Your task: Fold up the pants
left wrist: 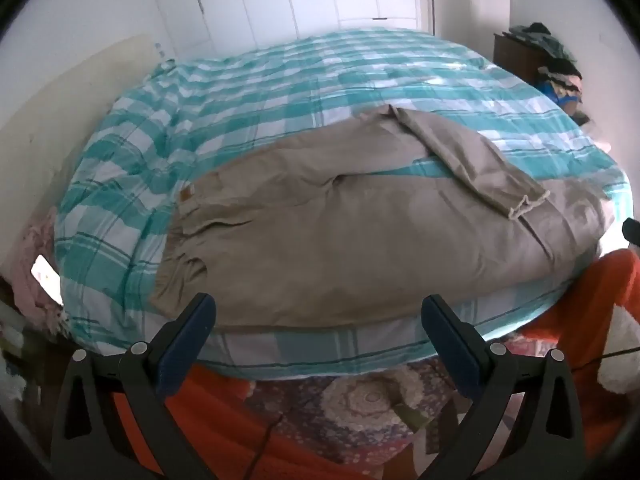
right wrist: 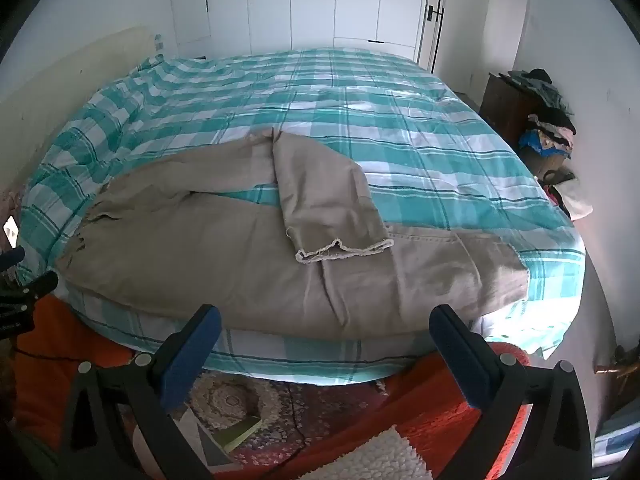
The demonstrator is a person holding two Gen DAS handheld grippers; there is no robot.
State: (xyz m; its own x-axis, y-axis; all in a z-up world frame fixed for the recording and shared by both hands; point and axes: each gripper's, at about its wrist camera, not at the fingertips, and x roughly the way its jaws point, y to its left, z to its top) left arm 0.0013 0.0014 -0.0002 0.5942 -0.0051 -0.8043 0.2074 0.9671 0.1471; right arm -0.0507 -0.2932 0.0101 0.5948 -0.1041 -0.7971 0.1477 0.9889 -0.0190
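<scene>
Beige pants (left wrist: 340, 236) lie spread across the near side of the bed (left wrist: 280, 92), waistband to the left and legs to the right. One leg is folded back, so its frayed hem (left wrist: 524, 205) rests on the other leg. The pants also show in the right wrist view (right wrist: 248, 256), with the frayed hem (right wrist: 344, 249) in the middle. My left gripper (left wrist: 318, 316) is open and empty, just short of the bed's near edge, below the pants. My right gripper (right wrist: 326, 326) is open and empty, just short of the same edge.
The bed has a teal and white checked cover (right wrist: 400, 128). An orange and patterned rug (left wrist: 304, 412) lies on the floor below the grippers. A dark nightstand with piled clothes (right wrist: 536, 116) stands at the right. White wardrobe doors (right wrist: 320, 0) stand behind the bed.
</scene>
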